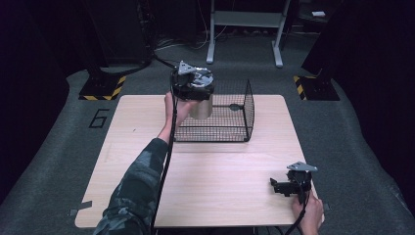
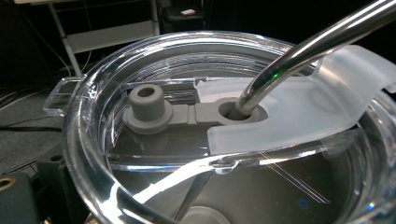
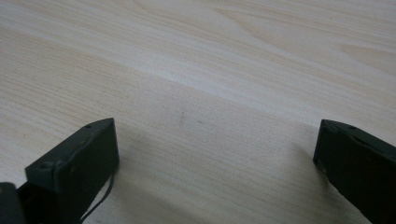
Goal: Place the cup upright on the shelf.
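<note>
A steel tumbler (image 1: 200, 107) with a clear lid (image 2: 140, 60) hangs at the left end of a black wire basket (image 1: 235, 122) on the far half of the wooden table (image 1: 220, 166). My left gripper (image 1: 195, 88) is shut on the tumbler near its top. Up close, the lid carries a grey rubber stopper (image 2: 146, 108), a frosted slider (image 2: 303, 112) and a metal straw (image 2: 303, 51) through its hole. My right gripper (image 1: 276, 185) rests on the table near the front right corner. In the right gripper view it (image 3: 212, 154) stands open, with bare wood (image 3: 210, 70) between the jaws.
The basket's open top faces up and its right part holds nothing I can see. Behind the table stand a white frame (image 1: 244, 19) and two dark stands with yellow-black striped bases (image 1: 103, 89) (image 1: 313, 85). A "6" (image 1: 99, 118) marks the grey floor.
</note>
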`<action>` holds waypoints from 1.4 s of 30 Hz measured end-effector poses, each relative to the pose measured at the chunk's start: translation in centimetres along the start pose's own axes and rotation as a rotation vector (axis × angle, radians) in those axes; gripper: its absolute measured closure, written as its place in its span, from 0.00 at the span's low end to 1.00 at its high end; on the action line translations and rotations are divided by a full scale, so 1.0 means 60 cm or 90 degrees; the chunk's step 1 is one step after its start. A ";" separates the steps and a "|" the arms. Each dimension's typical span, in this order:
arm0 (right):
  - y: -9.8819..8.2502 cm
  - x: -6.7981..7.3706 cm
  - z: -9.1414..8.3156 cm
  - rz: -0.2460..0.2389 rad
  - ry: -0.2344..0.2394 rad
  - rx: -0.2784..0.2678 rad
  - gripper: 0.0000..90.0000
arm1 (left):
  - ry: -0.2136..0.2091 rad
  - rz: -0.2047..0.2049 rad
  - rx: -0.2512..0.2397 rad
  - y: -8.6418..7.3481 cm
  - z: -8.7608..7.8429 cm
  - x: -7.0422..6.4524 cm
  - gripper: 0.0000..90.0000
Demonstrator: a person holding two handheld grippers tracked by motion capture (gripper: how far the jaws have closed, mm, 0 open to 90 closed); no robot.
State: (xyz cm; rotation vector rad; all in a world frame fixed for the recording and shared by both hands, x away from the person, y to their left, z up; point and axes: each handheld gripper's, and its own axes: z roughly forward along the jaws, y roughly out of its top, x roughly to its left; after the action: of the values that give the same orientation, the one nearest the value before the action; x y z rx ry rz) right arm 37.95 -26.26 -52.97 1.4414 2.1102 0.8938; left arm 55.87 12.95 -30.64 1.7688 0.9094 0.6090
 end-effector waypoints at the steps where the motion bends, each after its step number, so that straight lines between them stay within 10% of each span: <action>1: 0.000 0.000 0.000 0.000 0.000 0.000 0.00 | 0.003 0.002 0.000 0.000 0.004 0.001 0.04; 42: 0.001 0.000 0.002 -0.004 -0.004 -0.007 0.00 | 0.075 -0.101 0.056 -0.075 0.128 0.022 0.04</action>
State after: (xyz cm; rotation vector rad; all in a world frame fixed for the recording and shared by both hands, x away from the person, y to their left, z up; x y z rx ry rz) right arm 38.06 -26.21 -53.02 1.4306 2.1002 0.8956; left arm 61.09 10.71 -37.61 1.7317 1.1613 0.5818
